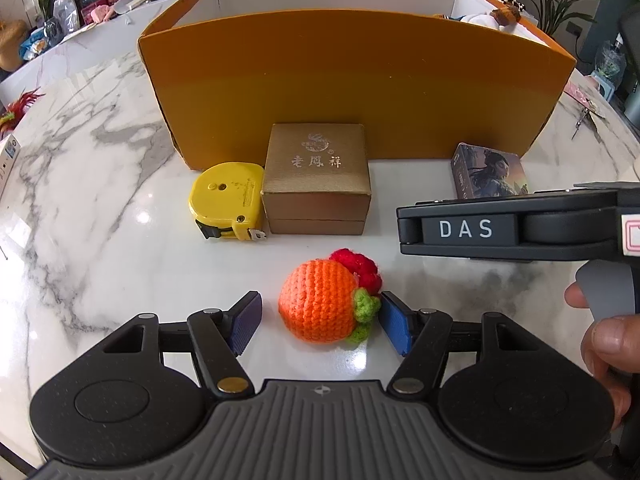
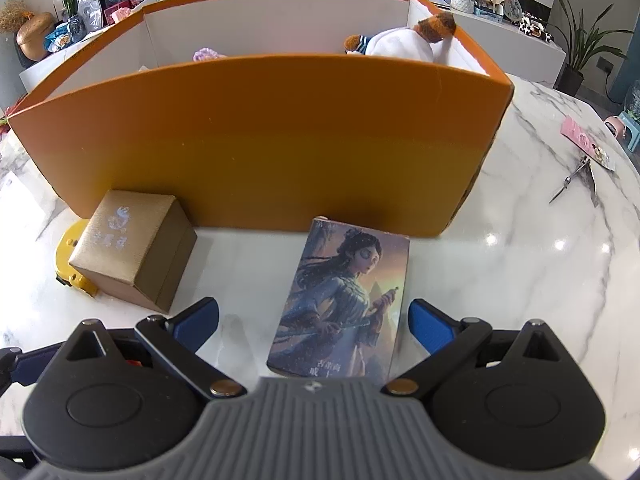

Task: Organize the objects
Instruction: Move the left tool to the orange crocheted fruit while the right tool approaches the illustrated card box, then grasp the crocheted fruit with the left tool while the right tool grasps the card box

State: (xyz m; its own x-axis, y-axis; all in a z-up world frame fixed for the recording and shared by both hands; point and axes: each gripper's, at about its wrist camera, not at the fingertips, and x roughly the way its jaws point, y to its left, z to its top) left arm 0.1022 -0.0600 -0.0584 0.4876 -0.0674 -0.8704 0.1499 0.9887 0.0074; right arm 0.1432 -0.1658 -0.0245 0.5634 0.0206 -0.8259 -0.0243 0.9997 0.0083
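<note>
A crocheted orange fruit toy (image 1: 318,300) with green leaves and a red knit piece lies on the marble table between my left gripper's (image 1: 322,322) open blue pads; the right pad is close to its leaves. My right gripper (image 2: 314,320) is open around an illustrated card box (image 2: 344,300) that lies flat between its pads. Its body also shows at the right in the left wrist view. A gold gift box (image 1: 318,182) and a yellow tape measure (image 1: 226,200) sit before the large orange box (image 1: 352,92).
The orange box holds a plush toy (image 2: 404,42) and a purple knit item (image 2: 208,55). Scissors (image 2: 576,178) and a pink card (image 2: 586,142) lie on the table at the right. Shelves with plants and clutter stand behind.
</note>
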